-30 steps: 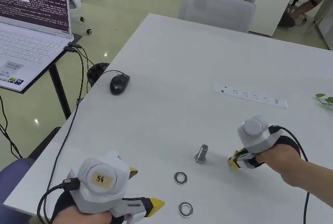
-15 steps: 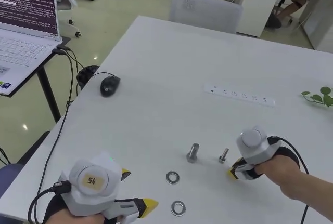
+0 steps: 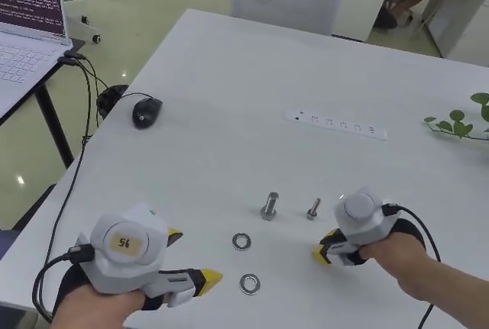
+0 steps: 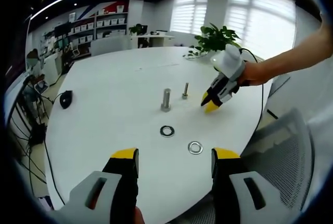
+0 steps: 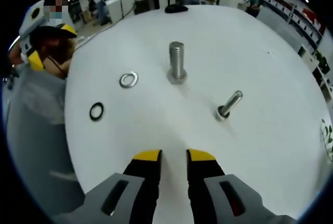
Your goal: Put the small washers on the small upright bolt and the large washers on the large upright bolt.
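Left gripper (image 4: pixel 174 156): jaws wide apart, empty. Right gripper (image 5: pixel 174 155): jaws narrowly parted, empty. Small bolt (image 3: pixel 312 208) stands beside large bolt (image 3: pixel 269 205); two washers (image 3: pixel 241 241) lie near it.

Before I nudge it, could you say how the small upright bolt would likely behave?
The small bolt stands on its head, slim and tall, so a light push would probably tip it. Once down, its round shank would likely roll. It looks like metal, so presumably stiff.

2 washers (image 3: pixel 241 241) (image 3: pixel 250 284), 2 bolts (lg bolt (image 3: pixel 269 205), sm bolt (image 3: pixel 313 208)), 1 mouse (image 3: pixel 147 112), 1 pwr strip (image 3: pixel 340 126).
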Motion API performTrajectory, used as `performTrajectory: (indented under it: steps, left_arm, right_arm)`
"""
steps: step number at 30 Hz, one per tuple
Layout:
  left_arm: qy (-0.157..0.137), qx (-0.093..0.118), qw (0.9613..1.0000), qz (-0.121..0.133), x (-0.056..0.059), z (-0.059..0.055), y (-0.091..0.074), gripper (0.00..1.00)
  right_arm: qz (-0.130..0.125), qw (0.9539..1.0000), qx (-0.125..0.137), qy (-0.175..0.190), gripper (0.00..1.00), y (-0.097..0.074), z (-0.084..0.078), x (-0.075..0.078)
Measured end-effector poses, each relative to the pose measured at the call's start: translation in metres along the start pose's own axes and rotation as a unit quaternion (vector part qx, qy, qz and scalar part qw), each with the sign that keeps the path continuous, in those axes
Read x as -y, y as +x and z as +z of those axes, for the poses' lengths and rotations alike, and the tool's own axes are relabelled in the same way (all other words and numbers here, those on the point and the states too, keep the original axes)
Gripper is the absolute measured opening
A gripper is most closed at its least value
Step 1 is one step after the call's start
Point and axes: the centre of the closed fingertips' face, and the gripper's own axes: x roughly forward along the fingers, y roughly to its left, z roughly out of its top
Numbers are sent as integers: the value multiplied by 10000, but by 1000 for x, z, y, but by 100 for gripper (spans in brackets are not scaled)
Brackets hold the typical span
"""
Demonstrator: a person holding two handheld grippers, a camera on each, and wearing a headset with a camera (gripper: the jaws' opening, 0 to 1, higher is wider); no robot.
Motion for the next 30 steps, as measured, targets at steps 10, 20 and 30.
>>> performTrajectory:
  steps: [10, 20, 30]
  left_arm:
    - [-15, 13, 10000, -22, 3, -2, -1, 56]
    - [-21, 33, 10000, -13, 3, -1, -1, 56]
    - [-21, 15, 10000, -19, 4, -3, 0, 56]
  right_arm:
    - [418, 9977, 52, -526, 20, 15, 17, -52]
    - [979, 9865, 194, -1295, 25, 25, 42, -103]
    - [1127, 9724, -34, -2045, 29, 34, 47, -118]
